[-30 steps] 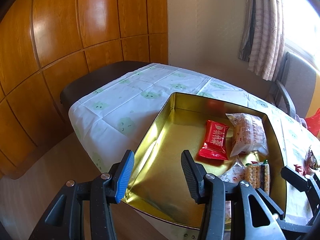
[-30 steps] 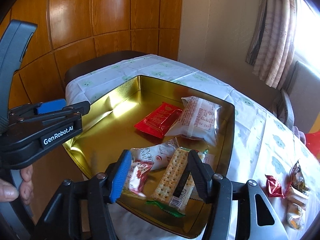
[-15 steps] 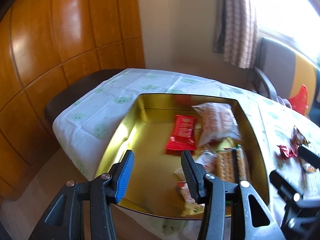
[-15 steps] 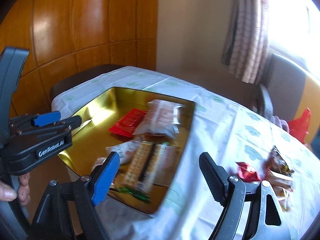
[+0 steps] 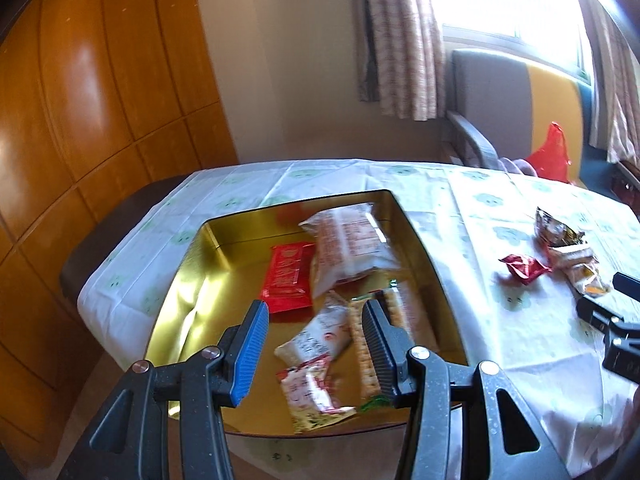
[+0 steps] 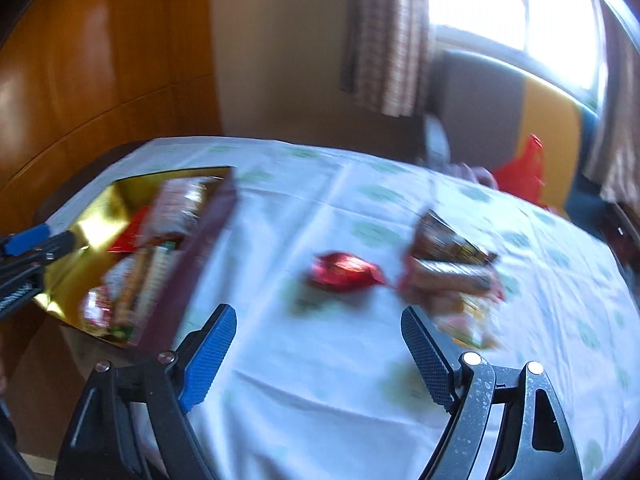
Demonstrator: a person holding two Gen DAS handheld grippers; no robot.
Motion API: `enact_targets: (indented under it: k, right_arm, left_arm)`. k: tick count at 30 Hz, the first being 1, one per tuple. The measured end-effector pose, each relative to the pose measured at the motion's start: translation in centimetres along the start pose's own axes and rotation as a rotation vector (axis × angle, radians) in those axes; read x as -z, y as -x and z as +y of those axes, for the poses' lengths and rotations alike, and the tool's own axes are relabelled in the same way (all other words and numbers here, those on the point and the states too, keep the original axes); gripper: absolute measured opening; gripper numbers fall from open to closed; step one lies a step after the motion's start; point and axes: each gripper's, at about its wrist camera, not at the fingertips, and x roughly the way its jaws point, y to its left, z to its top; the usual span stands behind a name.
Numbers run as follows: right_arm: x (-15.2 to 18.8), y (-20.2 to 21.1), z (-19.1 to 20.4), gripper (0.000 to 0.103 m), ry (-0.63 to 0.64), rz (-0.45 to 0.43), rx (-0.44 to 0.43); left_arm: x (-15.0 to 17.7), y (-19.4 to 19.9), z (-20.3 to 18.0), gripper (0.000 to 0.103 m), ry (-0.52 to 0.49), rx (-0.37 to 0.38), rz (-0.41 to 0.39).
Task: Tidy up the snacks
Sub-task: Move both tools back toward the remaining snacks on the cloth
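Clearly the right gripper [image 6: 318,350], jaws just spread wide and empty, points past the gold tin [image 5: 188,300] toward the red candy [image 6: 344,272] lying loose right of it, while the left gripper [image 5: 312,344] hovers half-spread, holding nothing, above the tin's packed snacks [image 5: 344,248].

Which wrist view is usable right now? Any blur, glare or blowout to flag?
Left wrist: sharp; gold tin throws glare off its inner wall, window blown out. Right wrist: motion-smeared, red wrapped snack and snack pile unreadable, same window washed out; fisheye bends both.
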Motion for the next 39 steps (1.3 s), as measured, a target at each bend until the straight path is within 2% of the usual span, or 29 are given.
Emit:
enact_targets:
  k: [7, 14, 18, 20, 27, 32, 39]
  right_arm:
    - [2.1, -0.1, -5.9, 0.086, -0.1, 0.043, 0.095]
    - [4.6, -0.7, -10.0, 0.087, -0.17, 0.108, 0.167]
    - [5.9, -1.3, -11.6, 0.087, -0.209, 0.147, 0.193]
    - [6.3, -1.4, -12.1, 0.087, -0.227, 0.158, 0.196]
    - [7.1, -2.1, -12.6, 0.087, -0.247, 0.183, 0.173]
    - [7.5, -2.4, -12.3, 0.089, -0.234, 0.192, 0.157]
    - [7.7, -2.7, -11.9, 0.097, -0.201, 0.184, 0.149]
  left_arm:
    - [-0.4, 0.2, -2.3, 0.05, -0.062, 0.028, -0.003]
    - [-0.7, -0.3, -4.7, 0.05, -0.123, 0.076, 0.017]
    - [-1.2, -0.7, -6.8, 0.05, -0.174, 0.149, 0.037]
    - [-1.6, -1.0, -8.3, 0.05, -0.217, 0.214, 0.057]
    - [-2.7, -2.8, -13.7, 0.05, -0.355, 0.367, 0.128]
    - [-3.7, -4.7, -17.3, 0.067, -0.491, 0.428, 0.15]
    - [-5.4, -8.9, -21.8, 0.075, -0.626, 0.498, 0.202]
